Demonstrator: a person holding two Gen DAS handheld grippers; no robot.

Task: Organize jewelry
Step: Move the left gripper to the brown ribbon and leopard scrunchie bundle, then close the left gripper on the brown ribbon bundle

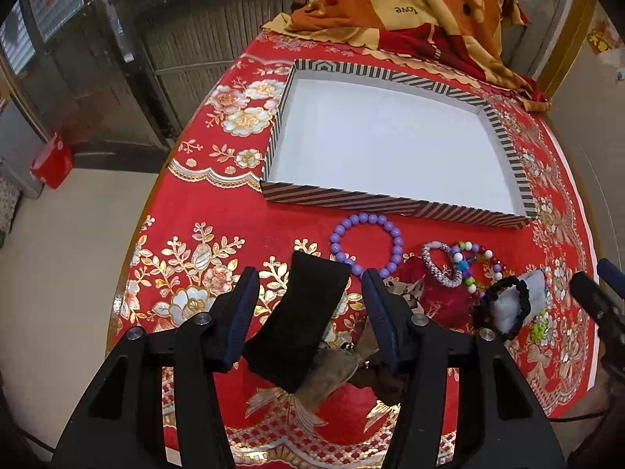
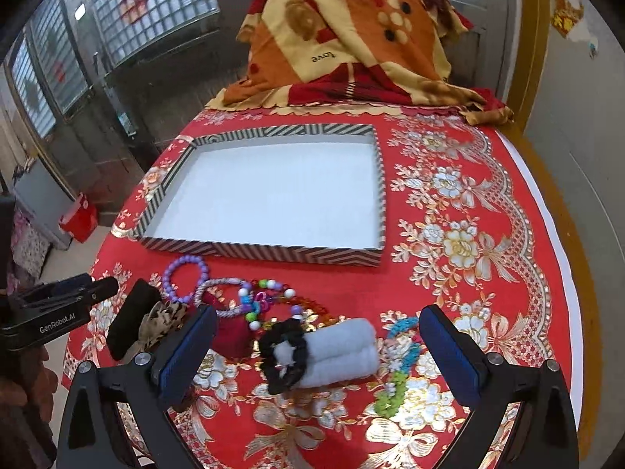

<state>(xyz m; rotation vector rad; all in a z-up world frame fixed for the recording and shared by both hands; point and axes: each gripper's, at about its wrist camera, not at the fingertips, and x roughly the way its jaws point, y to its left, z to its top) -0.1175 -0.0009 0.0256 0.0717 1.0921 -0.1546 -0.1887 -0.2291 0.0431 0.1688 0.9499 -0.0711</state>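
Note:
A striped shallow box (image 1: 390, 199) (image 2: 258, 252) with a white, empty floor lies on the red table. In front of it lie a purple bead bracelet (image 1: 336, 230) (image 2: 168, 273), a silver bangle (image 1: 429, 264) (image 2: 213, 285), colourful bead strings (image 1: 468, 269) (image 2: 269, 289), a black scrunchie (image 1: 504, 289) (image 2: 281, 338) round a white roll (image 2: 343, 351), a green and blue bead string (image 2: 398, 375) and a black curved strip (image 1: 304, 320) (image 2: 133, 316). My left gripper (image 1: 310, 285) is open over the black strip. My right gripper (image 2: 318, 332) is open around the roll, not touching it.
A folded orange and red blanket (image 1: 410, 4) (image 2: 351, 47) lies at the table's far end. A dark red pouch (image 1: 441, 301) (image 2: 234, 336) and patterned cloth (image 2: 164, 318) lie among the jewelry. The table's left edge (image 1: 148, 211) drops to the floor, with a red bin (image 1: 50, 160).

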